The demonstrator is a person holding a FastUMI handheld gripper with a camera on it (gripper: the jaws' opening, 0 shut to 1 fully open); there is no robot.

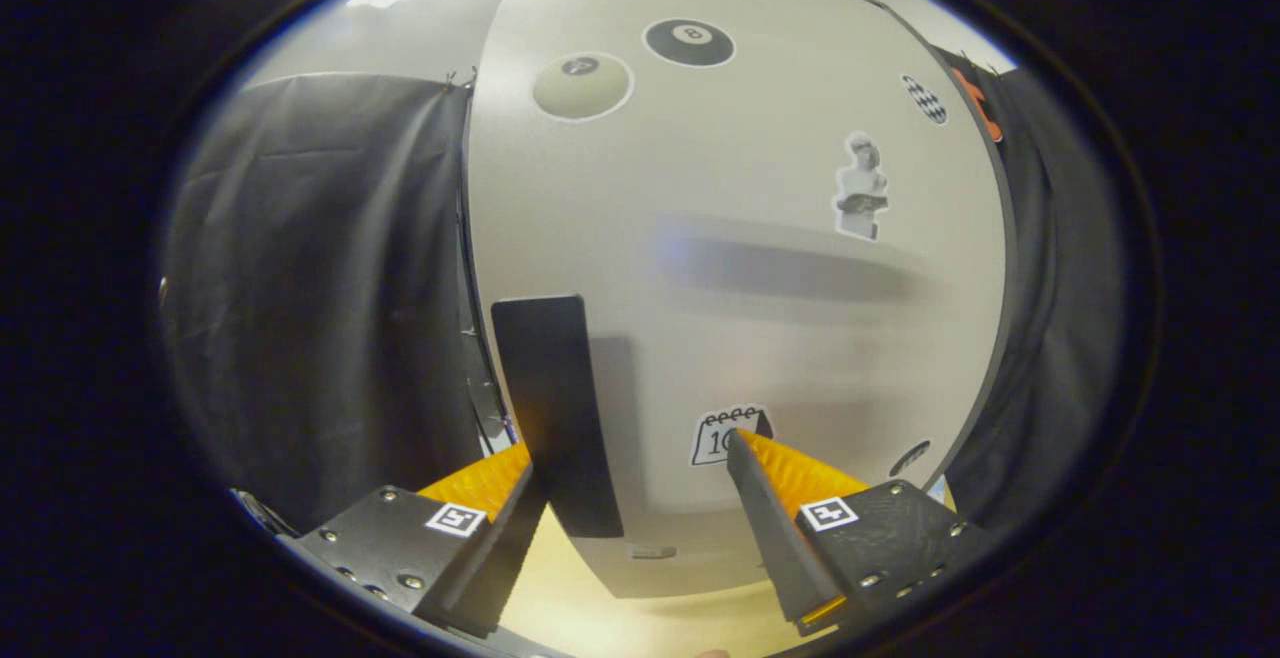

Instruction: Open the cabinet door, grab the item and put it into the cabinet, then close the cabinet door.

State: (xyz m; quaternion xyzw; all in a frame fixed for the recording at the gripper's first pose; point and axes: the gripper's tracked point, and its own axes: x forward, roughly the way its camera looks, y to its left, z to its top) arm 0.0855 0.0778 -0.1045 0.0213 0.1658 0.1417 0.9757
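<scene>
The gripper (pixel 640 468) is spread open close against the shut cabinet door (pixel 740 268), the dark handle (pixel 555 408) just inside its left finger — not pinched. This fits opening or having closed; the item's place cannot be told.

The gripper (pixel 640 483) had two black finger mounts, each studded with silver screws and bearing a square black-and-white marker, fingers spread apart.
</scene>
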